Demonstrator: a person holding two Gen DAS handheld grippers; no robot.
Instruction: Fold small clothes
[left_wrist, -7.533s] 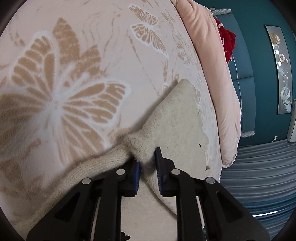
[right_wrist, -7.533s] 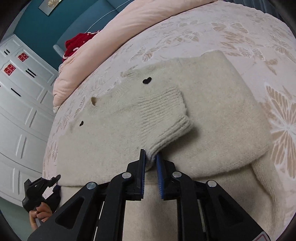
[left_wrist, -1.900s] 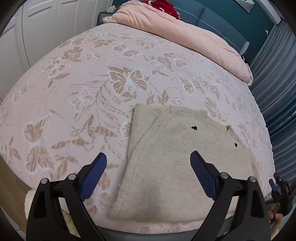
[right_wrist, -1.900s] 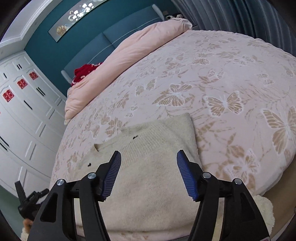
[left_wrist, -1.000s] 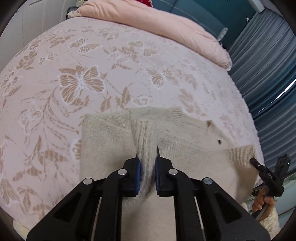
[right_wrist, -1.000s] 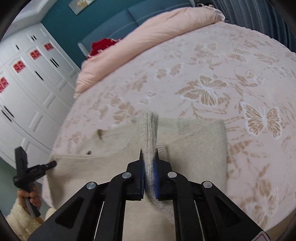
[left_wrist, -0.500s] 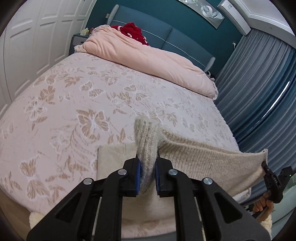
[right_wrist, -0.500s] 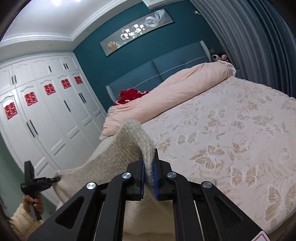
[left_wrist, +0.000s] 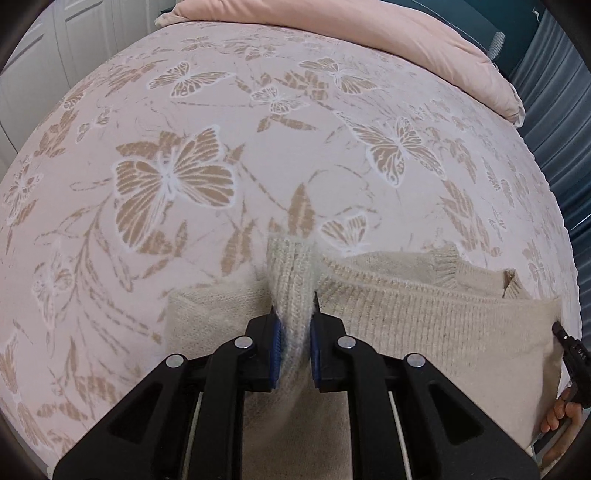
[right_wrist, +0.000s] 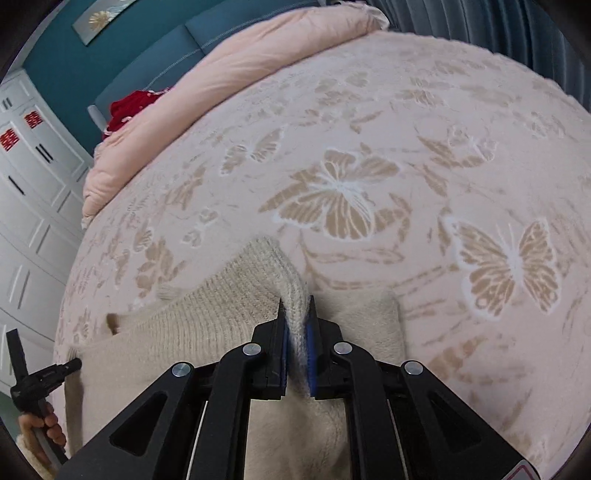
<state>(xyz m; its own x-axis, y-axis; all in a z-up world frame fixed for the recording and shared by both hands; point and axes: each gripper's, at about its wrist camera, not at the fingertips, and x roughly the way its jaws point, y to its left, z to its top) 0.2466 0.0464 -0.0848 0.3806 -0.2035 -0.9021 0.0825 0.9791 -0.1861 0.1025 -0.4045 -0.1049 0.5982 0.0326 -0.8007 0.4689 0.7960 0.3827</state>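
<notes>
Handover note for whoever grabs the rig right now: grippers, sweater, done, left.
Left gripper: shut on the ribbed hem of the cream sweater, near its left corner.
Right gripper: shut on the same hem near the right corner.
Sweater: on the butterfly bedspread at the near edge of the bed, hem edge lifted and stretched between the two grippers, collar end lying flat beyond it.
Done: sleeves look tucked in; bottom-up fold is under way.
Left: probably lay the hem on the collar end, release both, check that the edges line up.
</notes>
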